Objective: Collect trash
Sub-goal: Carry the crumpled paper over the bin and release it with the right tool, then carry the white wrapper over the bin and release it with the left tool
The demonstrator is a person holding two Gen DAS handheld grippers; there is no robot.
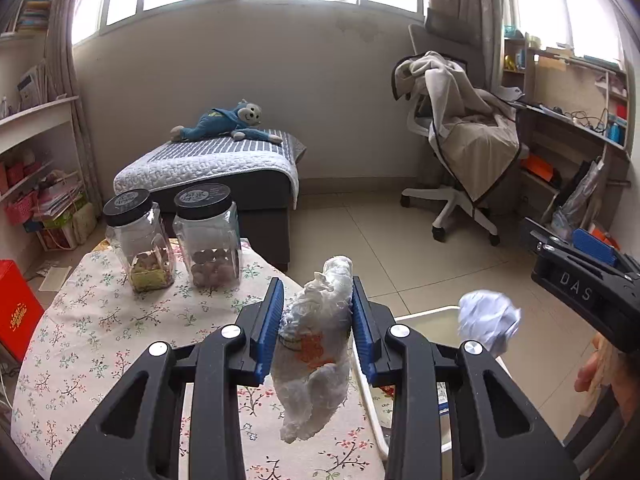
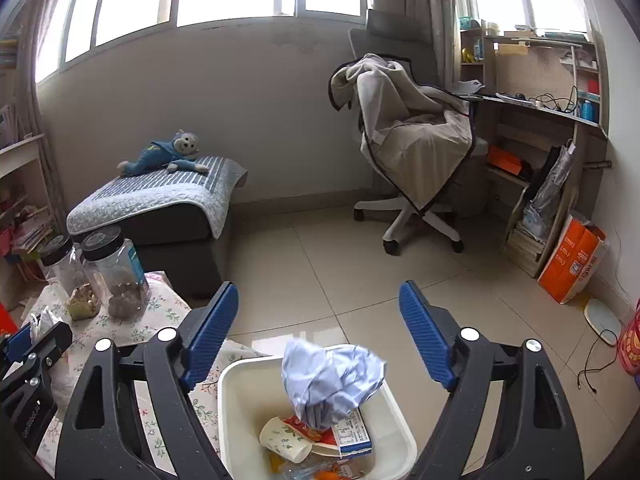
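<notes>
The right tool (image 2: 318, 332) is gaping wide, a crumpled paper ball (image 2: 330, 384) dropping over the white bin (image 2: 240, 412). The left tool (image 1: 318, 320) is pinching a plastic bag wad (image 1: 316, 344) above the bench (image 1: 80, 340); releasing there risks missing the bin.

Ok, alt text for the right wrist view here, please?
The open right hand-held gripper hangs over a white bin, a crumpled paper ball loose between its jaws above a cup and wrappers. Behind: two jars on a floral table, a draped chair.
</notes>
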